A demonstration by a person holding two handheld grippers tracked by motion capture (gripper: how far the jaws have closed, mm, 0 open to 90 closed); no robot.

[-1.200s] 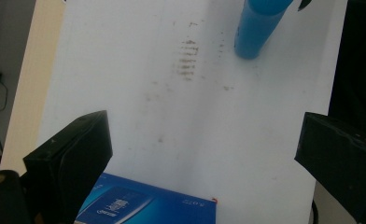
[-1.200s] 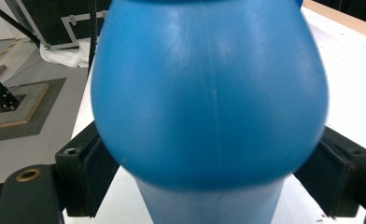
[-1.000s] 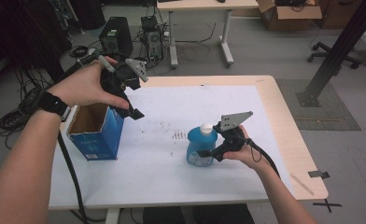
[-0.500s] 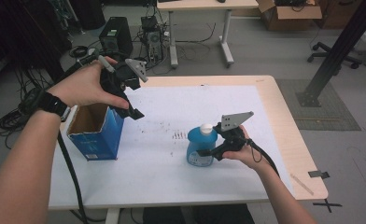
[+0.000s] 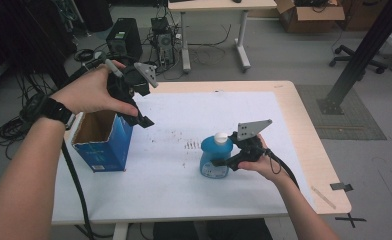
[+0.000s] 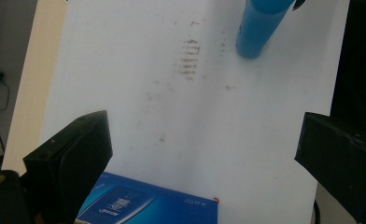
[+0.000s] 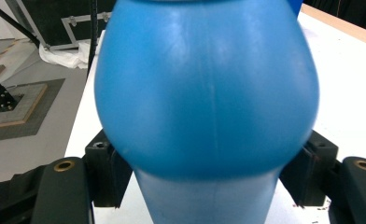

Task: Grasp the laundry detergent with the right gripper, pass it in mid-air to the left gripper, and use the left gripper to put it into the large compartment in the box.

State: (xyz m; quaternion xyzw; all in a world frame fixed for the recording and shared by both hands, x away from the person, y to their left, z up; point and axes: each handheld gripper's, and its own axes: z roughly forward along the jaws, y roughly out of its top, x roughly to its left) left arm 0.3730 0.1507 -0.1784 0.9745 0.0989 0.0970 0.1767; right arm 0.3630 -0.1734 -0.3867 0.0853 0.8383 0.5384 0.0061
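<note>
So the blue bottle (image 5: pixel 215 159) is standing upright on the white table (image 5: pixel 184 190), a bit right of the middle and toward the near edge. Its long axis runs straight up, white cap (image 5: pixel 220 138) on top, fat rounded belly narrowing toward the base. The right gripper (image 5: pixel 227 161) comes at it from the right and has it pinched: in the right gripper view the bottle (image 7: pixel 207 93) sits between the two black jaws, which press on the narrower part below the bulge.

The left gripper (image 5: pixel 140 120) is up in the air at the left side, above the open blue cardboard box (image 5: pixel 104 145), jaws spread wide with nothing between them. The left gripper view looks down on the box's (image 6: pixel 148 205) blue top edge, some brownish smudges (image 6: pixel 188 58) on the tabletop, and the bottle (image 6: pixel 258 28) farther off. Box and bottle are well apart.
</note>
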